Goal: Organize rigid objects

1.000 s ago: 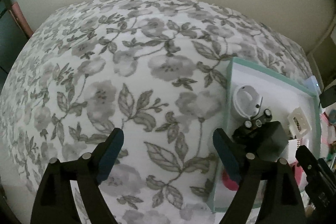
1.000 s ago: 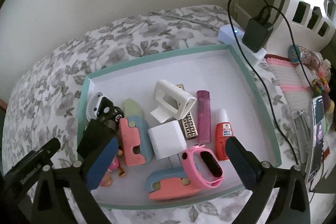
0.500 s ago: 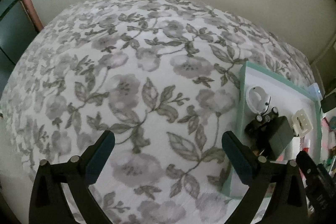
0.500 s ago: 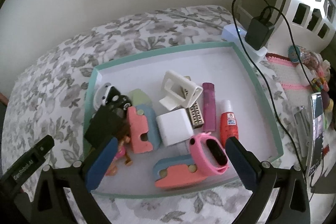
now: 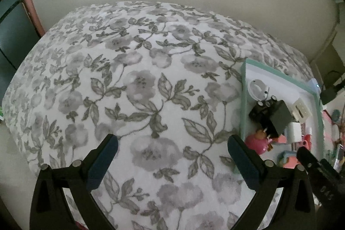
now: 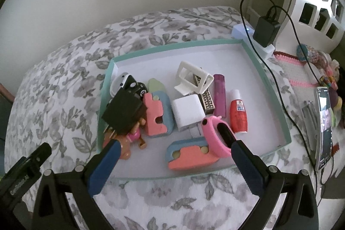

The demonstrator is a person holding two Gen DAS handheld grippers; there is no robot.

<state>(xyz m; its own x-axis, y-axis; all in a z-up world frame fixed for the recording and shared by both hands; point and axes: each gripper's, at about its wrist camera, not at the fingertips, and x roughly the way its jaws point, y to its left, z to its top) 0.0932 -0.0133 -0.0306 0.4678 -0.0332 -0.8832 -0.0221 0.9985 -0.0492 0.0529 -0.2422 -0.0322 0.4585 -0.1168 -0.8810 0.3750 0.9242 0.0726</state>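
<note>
Blue-padded left tongs (image 5: pixel 172 154) and right tongs (image 6: pixel 175 154) gape apart, empty; tray (image 6: pixel 267 79) labels unreadable.

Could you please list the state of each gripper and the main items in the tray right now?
left gripper: open, empty, over the bedspread.
right gripper: open, empty.
tray: lidless, holding clutter.
pink watch: lying in tray.
red bottle: capped, lying down.

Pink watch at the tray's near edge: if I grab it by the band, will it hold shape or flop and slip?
The pink watch stands on edge as a closed loop, so the band probably flexes and squashes under a squeeze. It looks smooth and rubbery, likely grippy. It leans on the foam block, so a nudge may tip it flat.
</note>
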